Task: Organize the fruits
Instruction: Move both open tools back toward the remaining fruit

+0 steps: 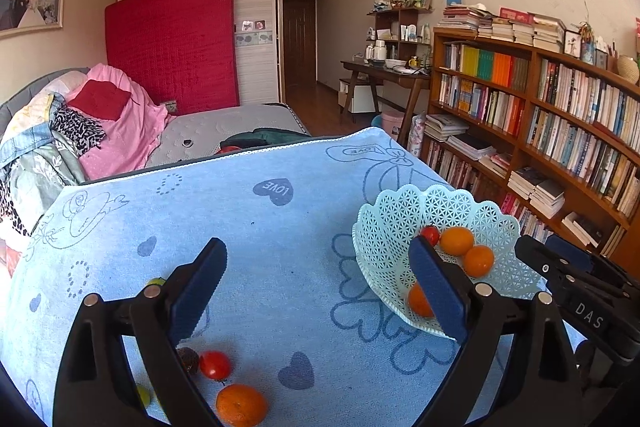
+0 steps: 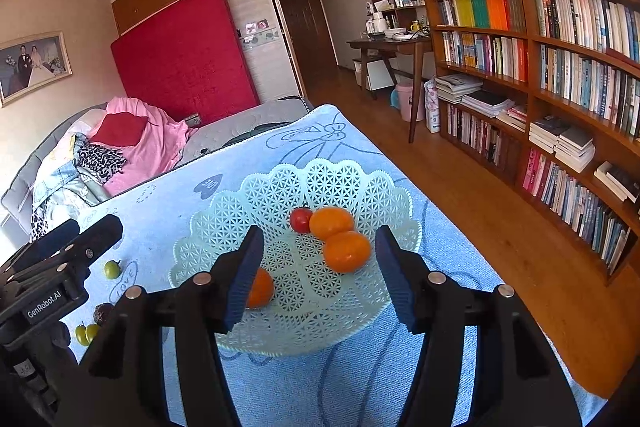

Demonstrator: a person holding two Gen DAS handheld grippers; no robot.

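A pale green lattice basket (image 2: 224, 203) stands on the blue towel-covered table (image 1: 280, 267). It holds a red tomato (image 2: 301, 219) and three oranges (image 2: 346, 251). My right gripper (image 2: 320, 233) hovers over the basket, open, nothing pressed between its pads; one orange (image 2: 262, 287) sits partly behind its left finger. My left gripper (image 1: 317, 247) is open wide over bare cloth, left of the basket (image 1: 384, 211). Near its left finger lie a loose tomato (image 1: 215, 364), an orange (image 1: 241, 405), a dark fruit (image 1: 189, 359) and small green fruits (image 2: 112, 269).
The table's right edge drops to a wooden floor (image 2: 500, 227) with a long bookshelf (image 2: 560, 87) beyond. A bed with piled clothes (image 1: 100, 131) lies past the far edge. The other gripper's black body (image 1: 580, 279) sits right of the basket.
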